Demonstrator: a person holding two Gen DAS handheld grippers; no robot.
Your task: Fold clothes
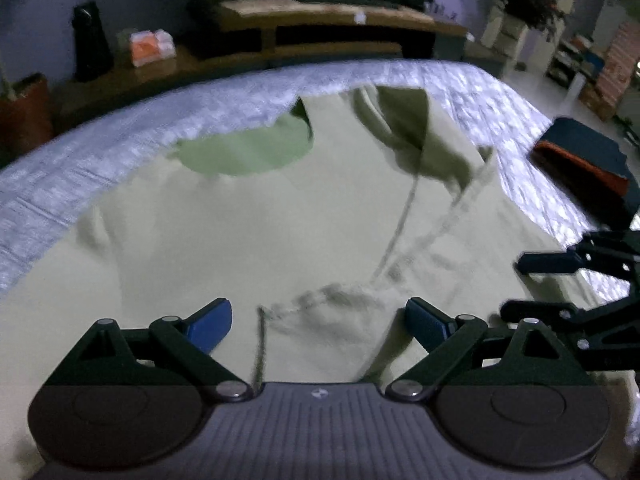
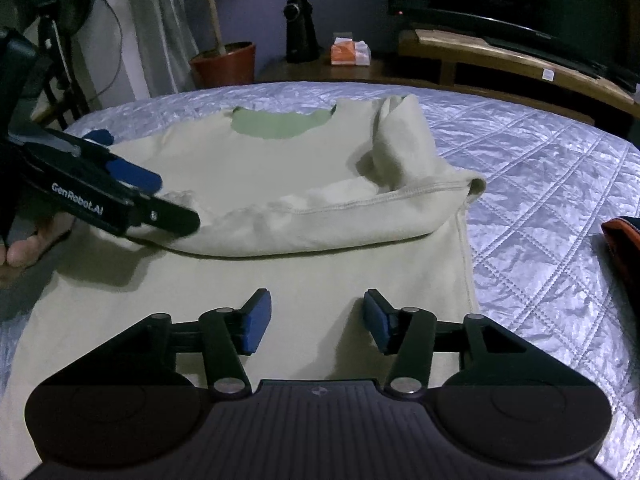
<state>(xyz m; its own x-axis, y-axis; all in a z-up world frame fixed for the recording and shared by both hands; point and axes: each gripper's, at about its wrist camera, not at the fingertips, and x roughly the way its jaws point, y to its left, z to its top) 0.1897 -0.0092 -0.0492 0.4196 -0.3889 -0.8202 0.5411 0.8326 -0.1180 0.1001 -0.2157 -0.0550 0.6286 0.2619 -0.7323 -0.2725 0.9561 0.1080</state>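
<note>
A pale yellow-green shirt (image 2: pixel 280 184) lies on a quilted bed cover (image 2: pixel 540 184), neck opening (image 2: pixel 280 124) at the far end. Part of it is folded over, so a stitched hem (image 2: pixel 360 204) runs across the middle. In the right wrist view my right gripper (image 2: pixel 317 320) hangs open just above the near part of the shirt, nothing between its blue pads. My left gripper (image 1: pixel 320 320) is wide open over the rumpled hem (image 1: pixel 328 300), pads clear of the cloth. It also shows as the left gripper (image 2: pixel 124 158) at the shirt's left side. The right gripper (image 1: pixel 520 286) enters at the right.
A dark folded item with an orange edge (image 1: pixel 580 156) lies on the bed to the right. Beyond the bed stand a wooden bench (image 2: pixel 500 60), a plant pot (image 2: pixel 224 64), a tissue box (image 2: pixel 350 52) and a black device (image 2: pixel 300 32). A hand (image 2: pixel 24 248) holds the left gripper.
</note>
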